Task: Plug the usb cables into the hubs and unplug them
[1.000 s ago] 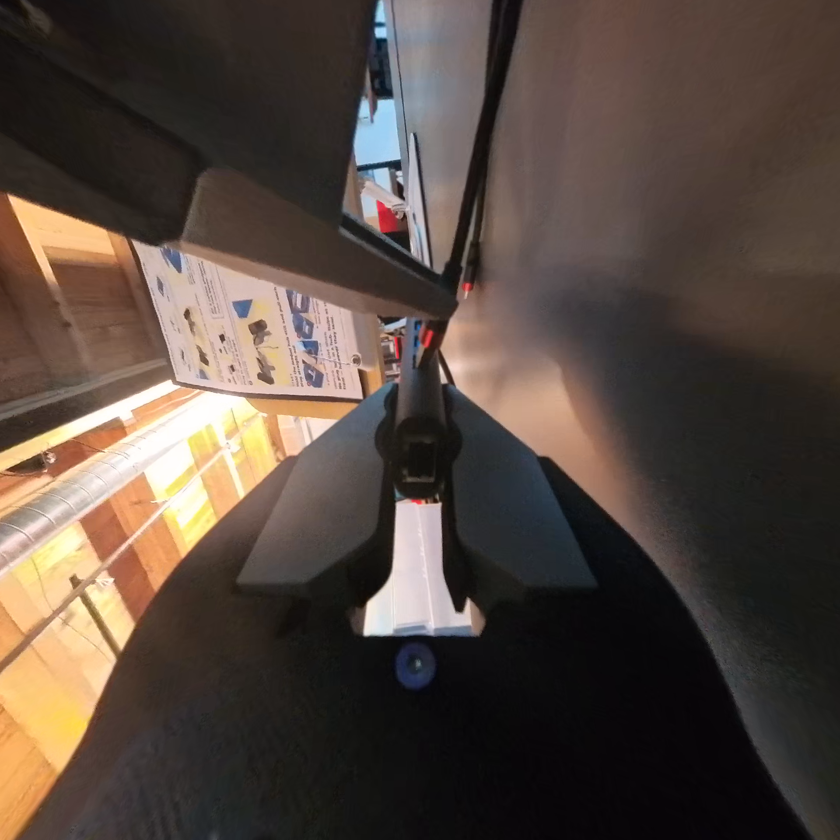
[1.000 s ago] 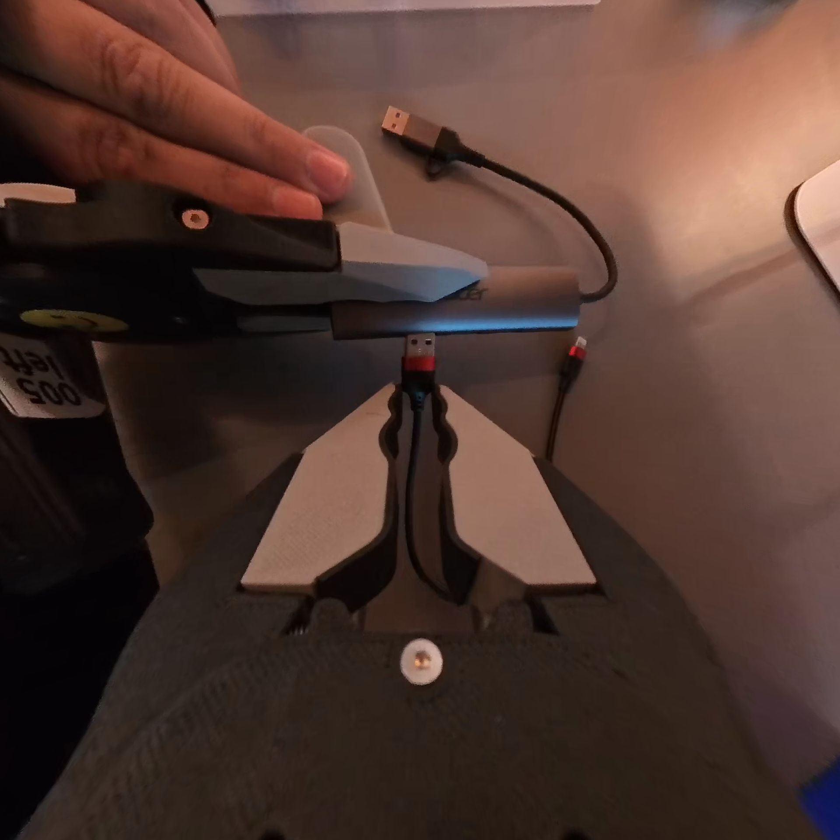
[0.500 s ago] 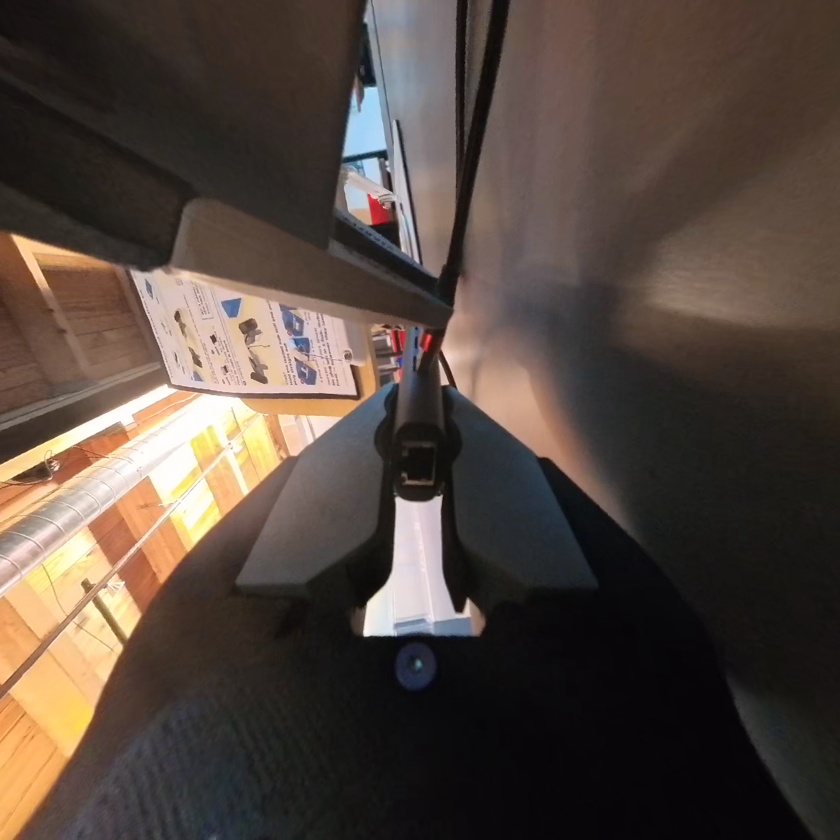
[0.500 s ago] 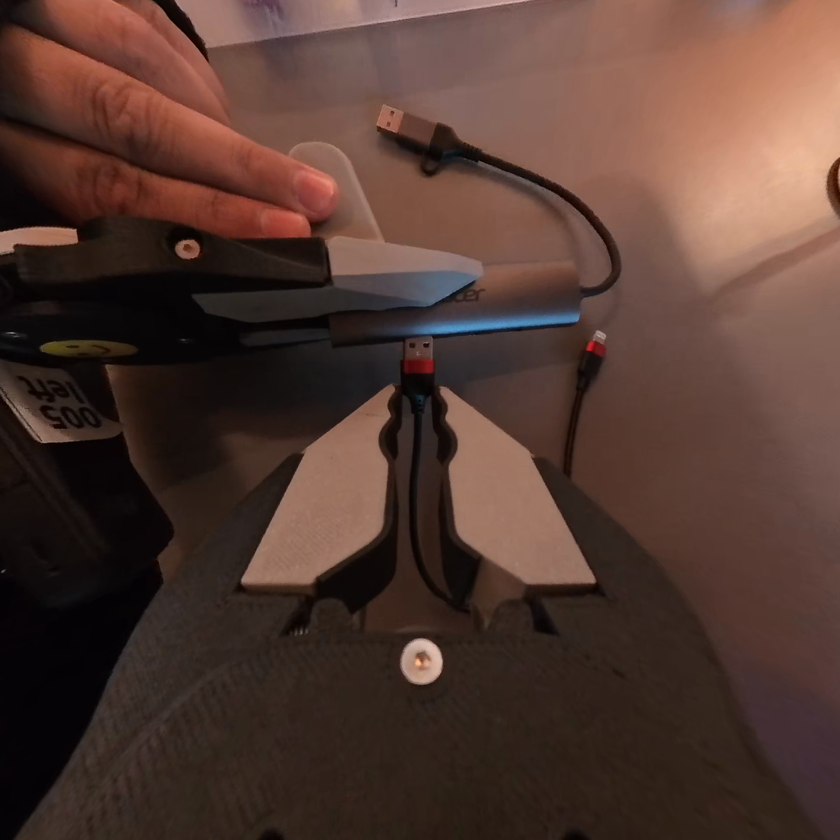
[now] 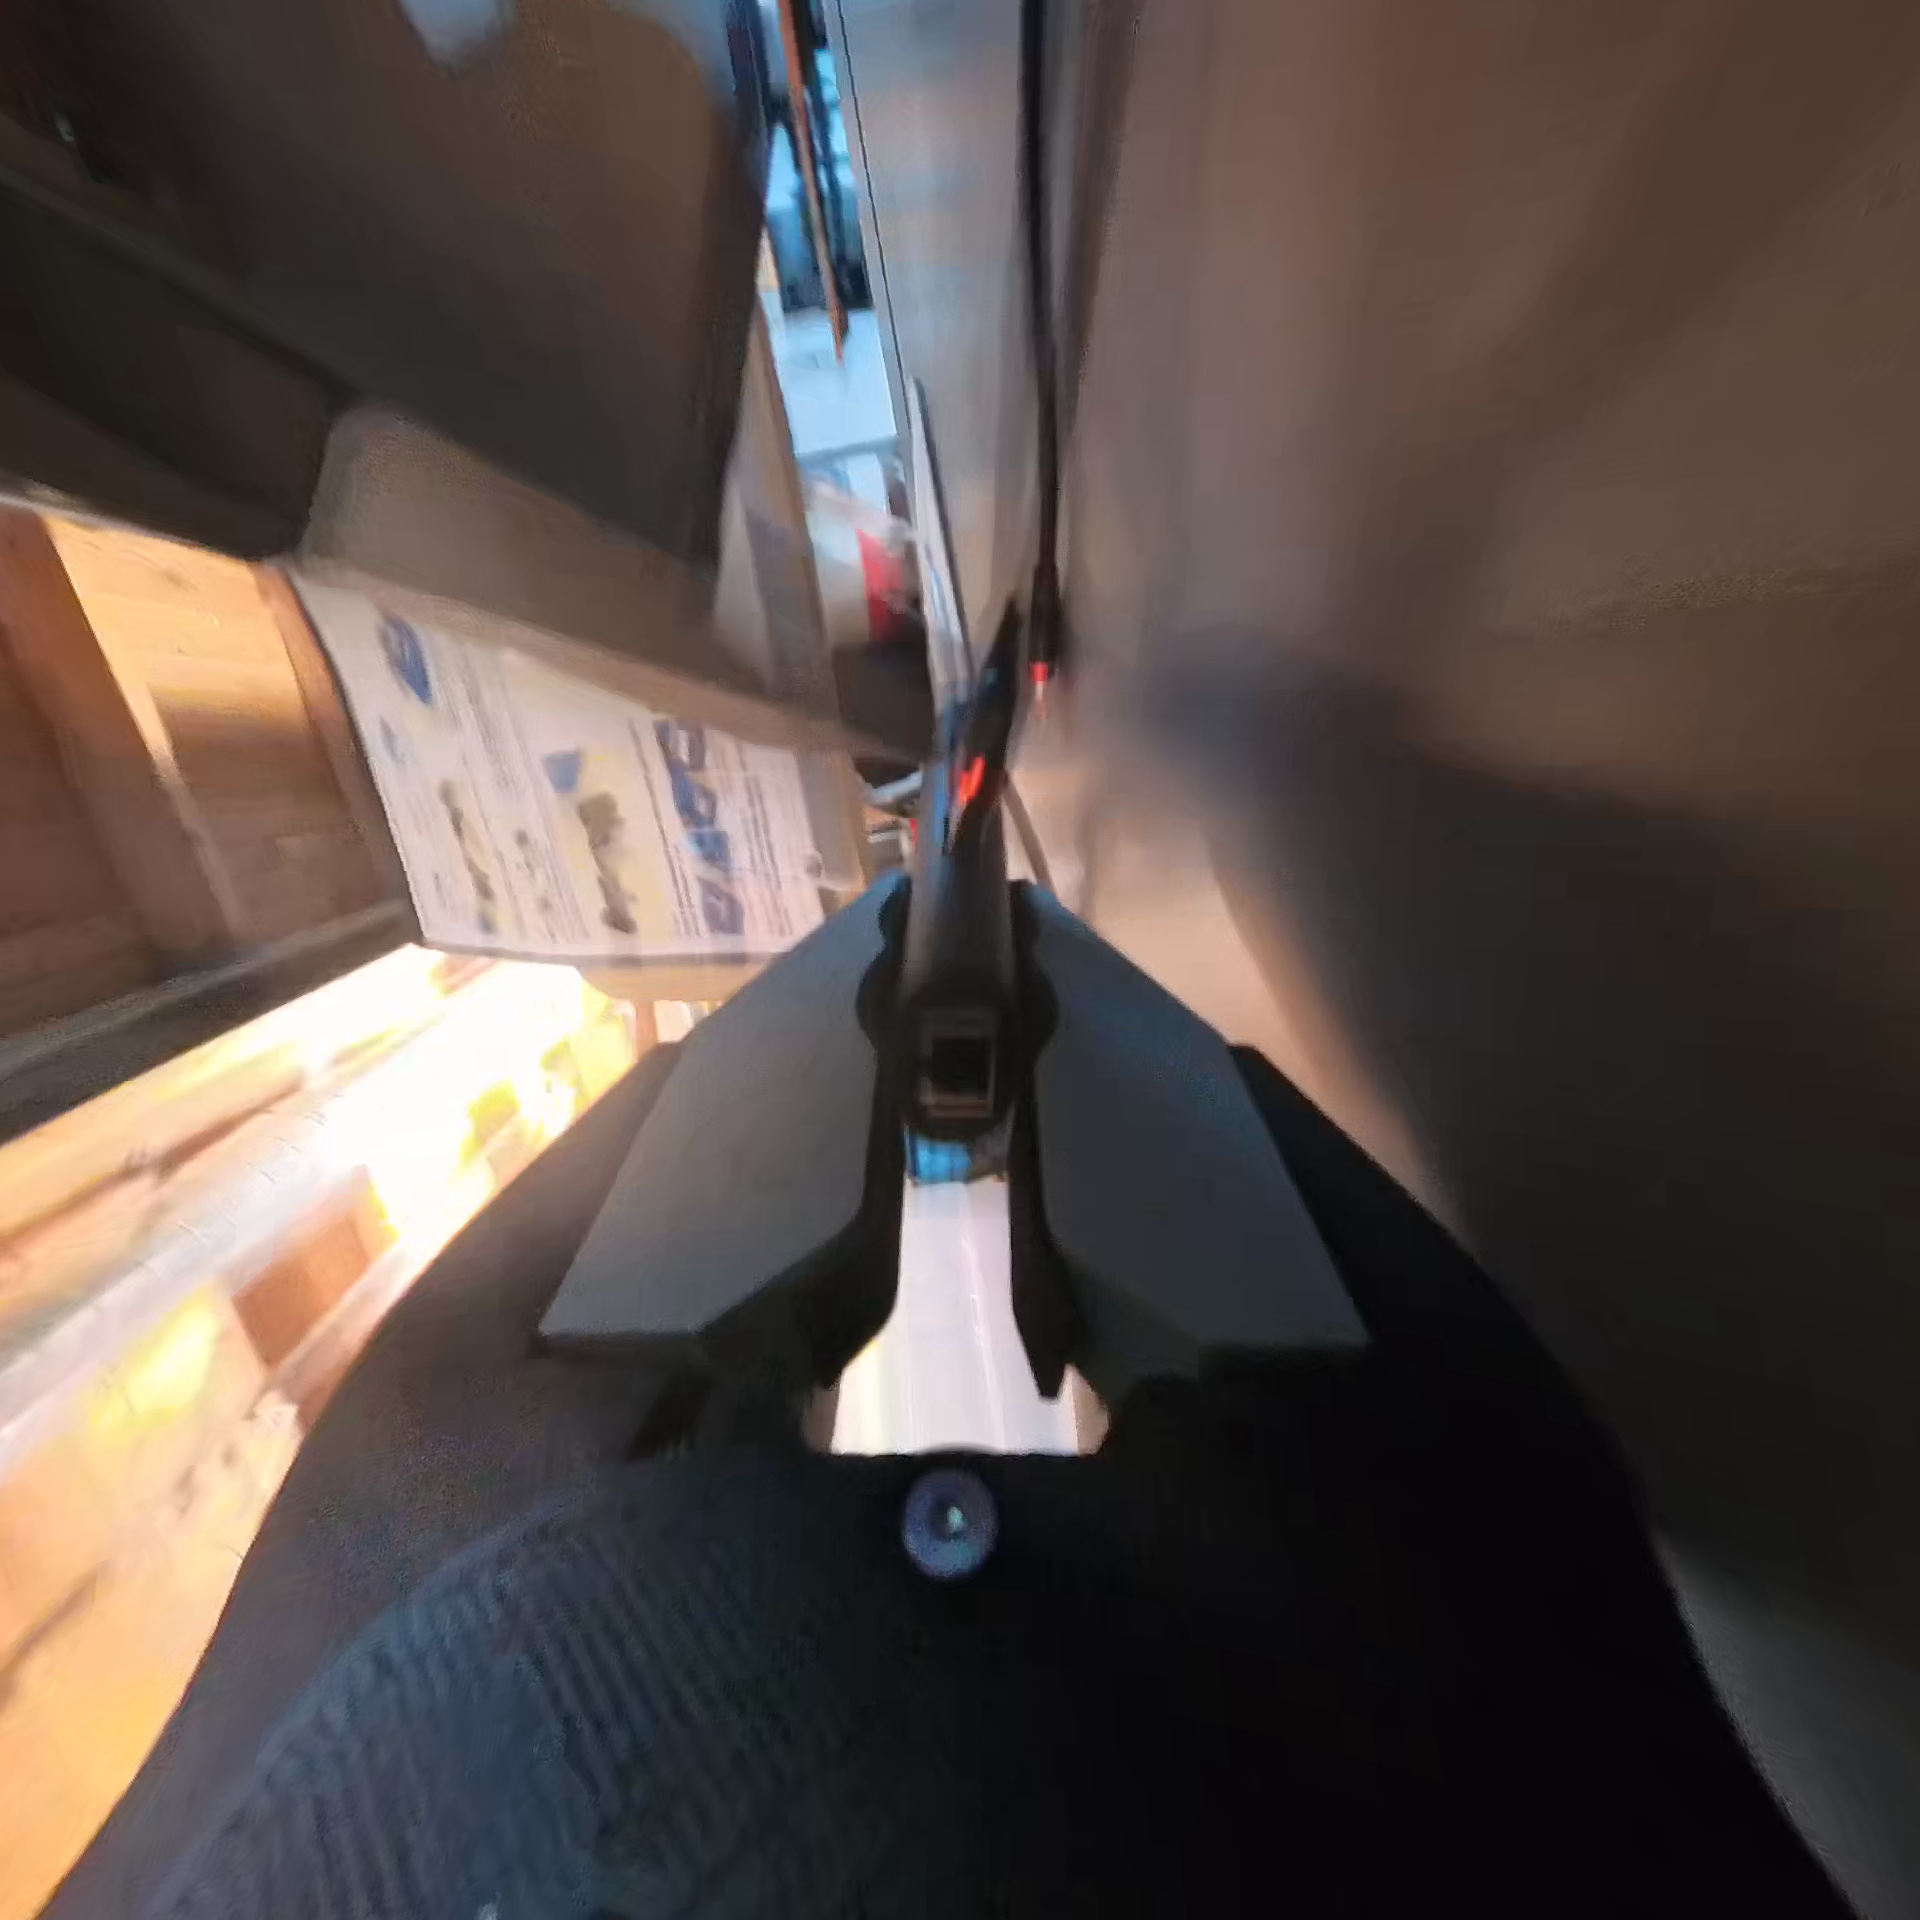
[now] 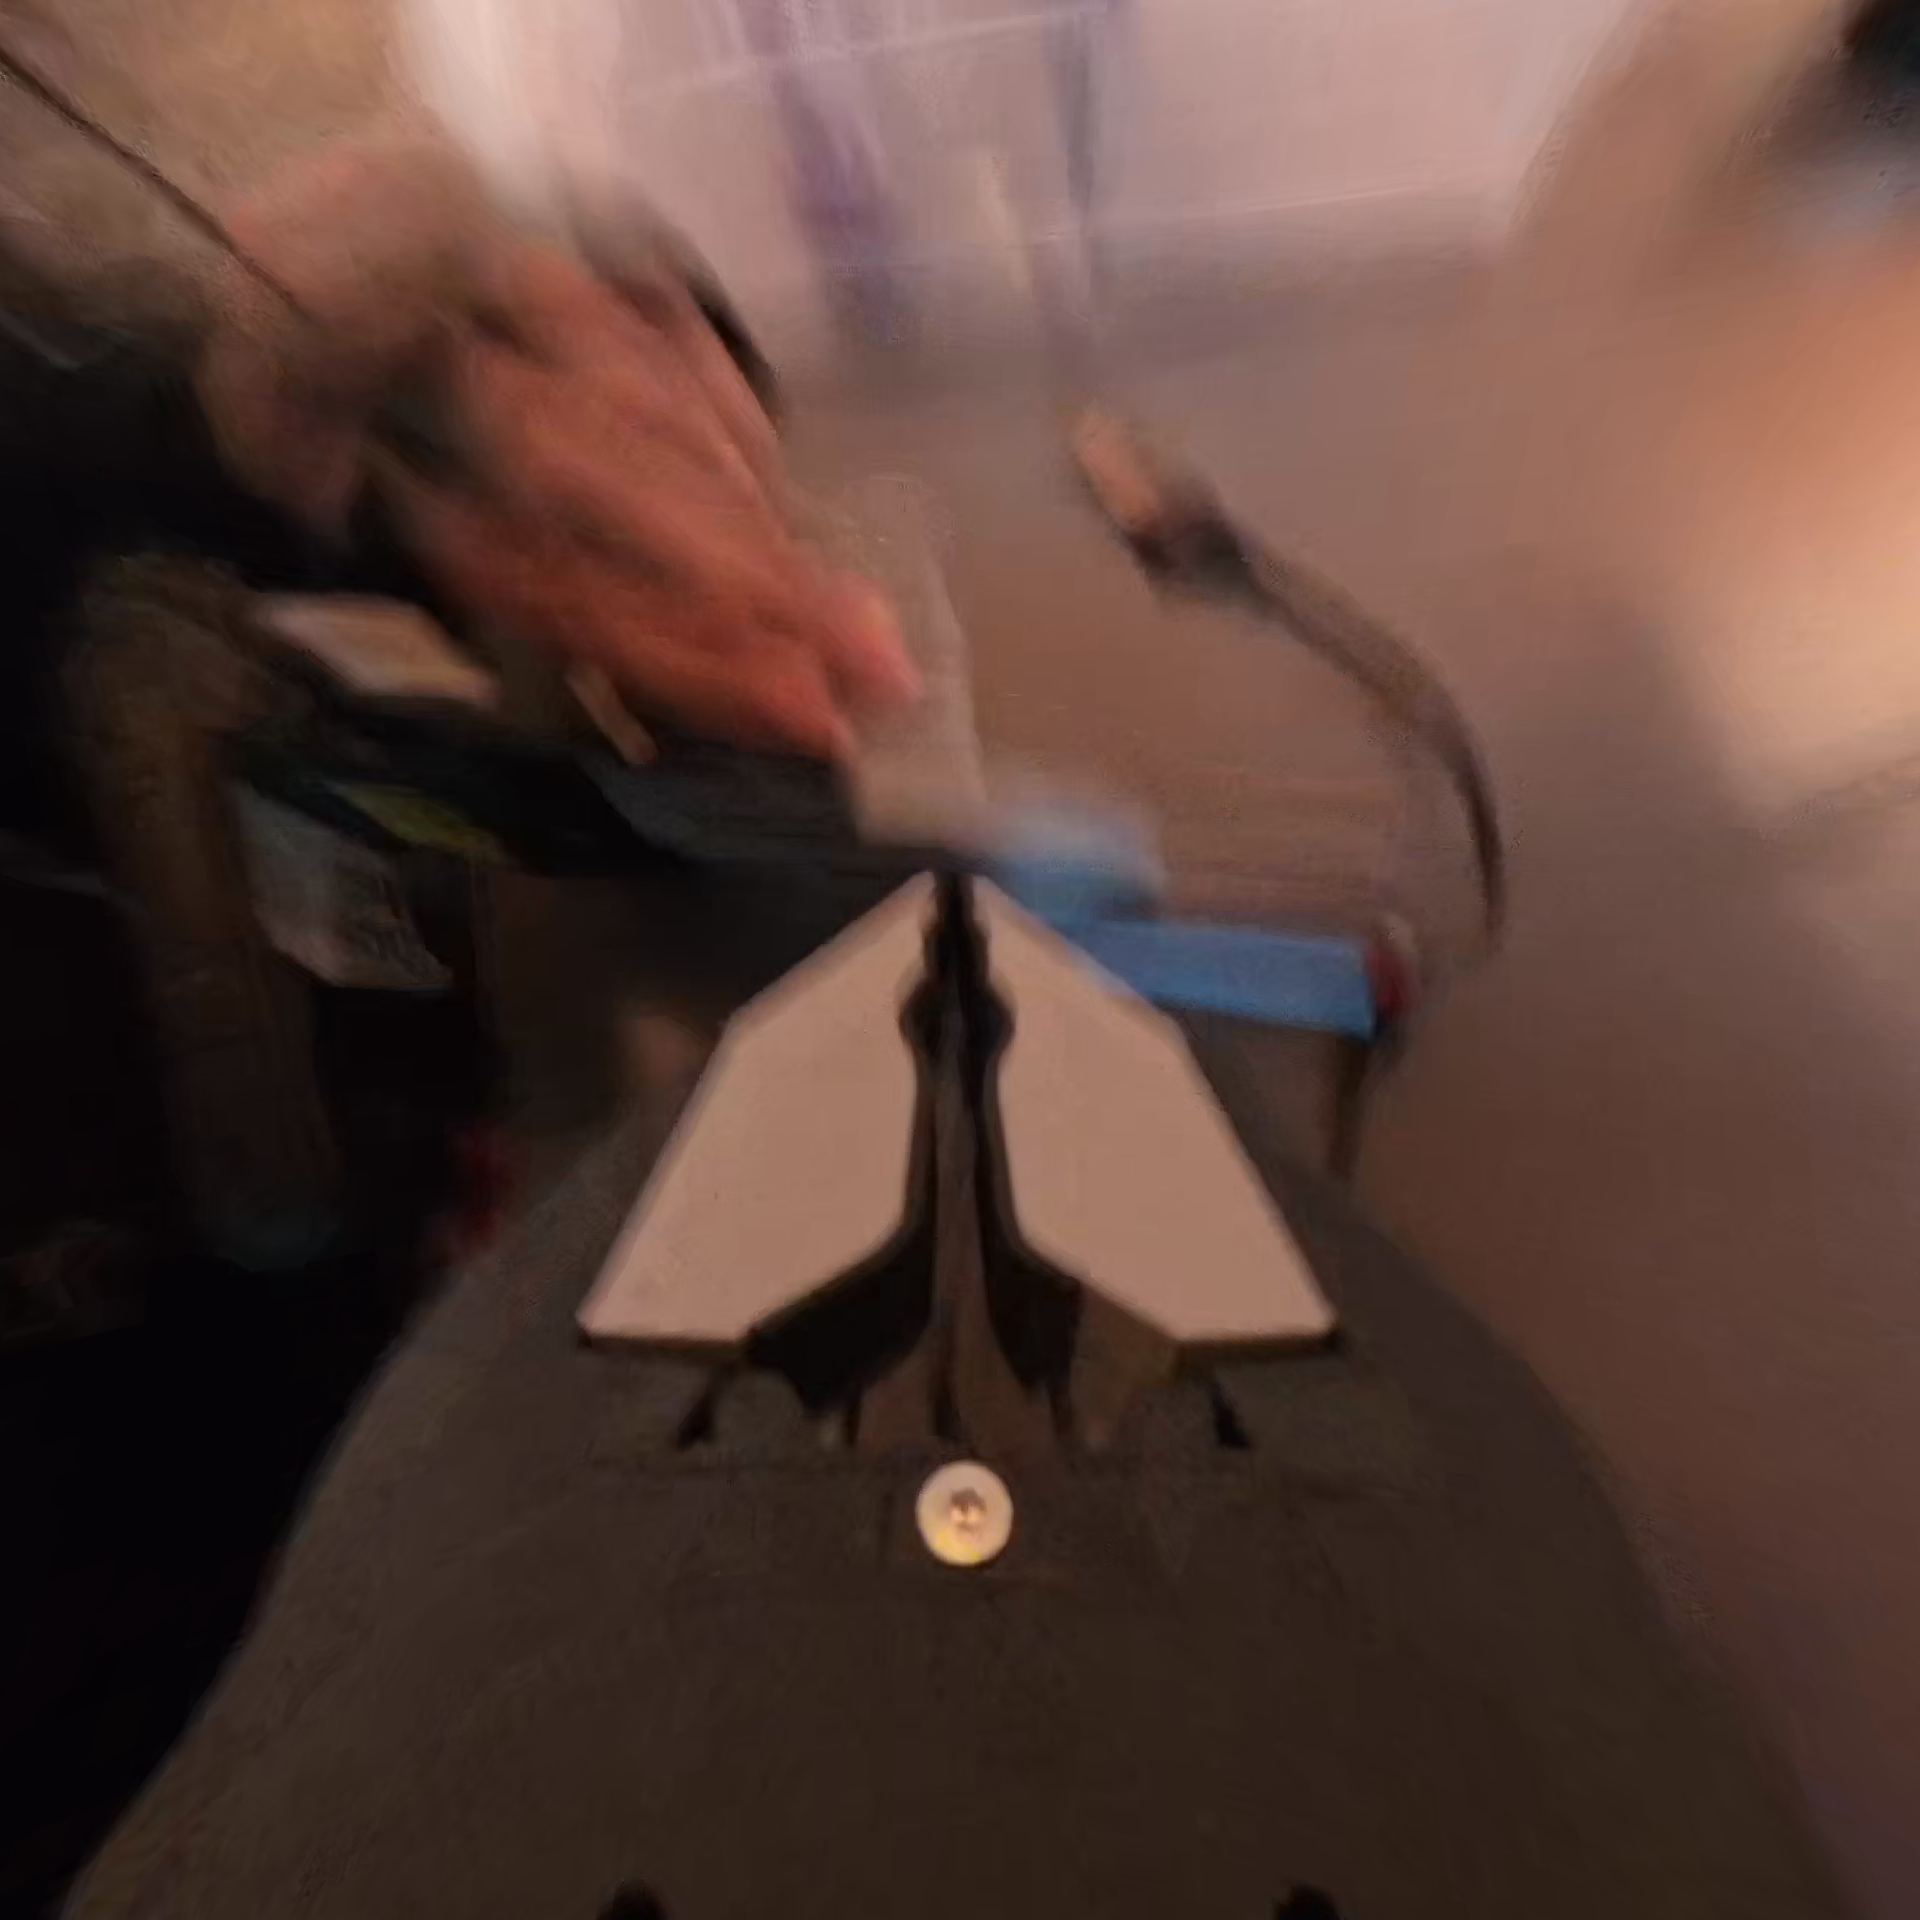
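Item, left to right: the person's hand (image 6: 582,561) is bracing the left gripper (image 5: 951,935), whose jaws are clamping the hub (image 5: 951,1039) end-on, just above the desk (image 5: 1507,520). Right gripper (image 6: 951,904): jaws are pinching the black usb cable (image 6: 951,1195); its plug is lost in blur at the hub's side. Advice: keep the hub steady, keep the plug square to the port, and move it straight along the port's axis, without twisting.
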Available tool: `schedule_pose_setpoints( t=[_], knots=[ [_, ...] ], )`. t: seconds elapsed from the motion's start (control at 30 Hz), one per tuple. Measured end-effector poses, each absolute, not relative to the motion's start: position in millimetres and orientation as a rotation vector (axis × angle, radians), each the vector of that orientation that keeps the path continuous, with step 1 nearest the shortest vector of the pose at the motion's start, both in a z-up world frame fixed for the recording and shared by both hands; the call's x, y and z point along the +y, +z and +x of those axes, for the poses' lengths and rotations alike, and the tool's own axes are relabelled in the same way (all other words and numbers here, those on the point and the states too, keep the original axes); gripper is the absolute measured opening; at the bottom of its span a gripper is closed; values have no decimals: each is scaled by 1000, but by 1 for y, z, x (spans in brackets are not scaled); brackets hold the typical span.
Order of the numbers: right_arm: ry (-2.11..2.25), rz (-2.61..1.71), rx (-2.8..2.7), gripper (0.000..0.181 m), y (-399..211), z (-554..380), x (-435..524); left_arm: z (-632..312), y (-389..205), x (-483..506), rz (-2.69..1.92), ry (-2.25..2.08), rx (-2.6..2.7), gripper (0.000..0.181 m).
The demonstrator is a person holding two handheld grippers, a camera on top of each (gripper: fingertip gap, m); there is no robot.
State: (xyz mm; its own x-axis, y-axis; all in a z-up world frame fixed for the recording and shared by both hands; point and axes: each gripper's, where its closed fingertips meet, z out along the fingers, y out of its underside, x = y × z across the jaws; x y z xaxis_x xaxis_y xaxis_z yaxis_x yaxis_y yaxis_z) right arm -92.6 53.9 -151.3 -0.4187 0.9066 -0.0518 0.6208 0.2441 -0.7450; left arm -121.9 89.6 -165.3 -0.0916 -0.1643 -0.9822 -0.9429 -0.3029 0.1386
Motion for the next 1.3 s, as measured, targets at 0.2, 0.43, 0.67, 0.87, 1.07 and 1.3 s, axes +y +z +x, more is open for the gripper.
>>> schedule_pose_setpoints(
  t=[0.2,0.43,0.67,0.87,1.07,1.3],
  knots=[
    [900,-1510,-2070,0,-149,-91,82,-125,-170,96,-1599,1420,1192,15],
    [662,-1468,-2252,27,-171,-50,91,-134,-167,94,-1592,1473,1167,15],
    [617,-1355,-2402,34,-188,-29,73,-138,-162,93,-1567,1522,1150,14],
    [617,-1369,-2339,20,-194,-21,84,-133,-163,93,-1561,1497,1154,15],
    [729,-1374,-2362,23,-197,-24,74,-133,-164,93,-1579,1475,1150,14],
    [905,-1422,-2310,3,-199,-33,74,-133,-164,94,-1571,1489,1151,15]
  ],
)
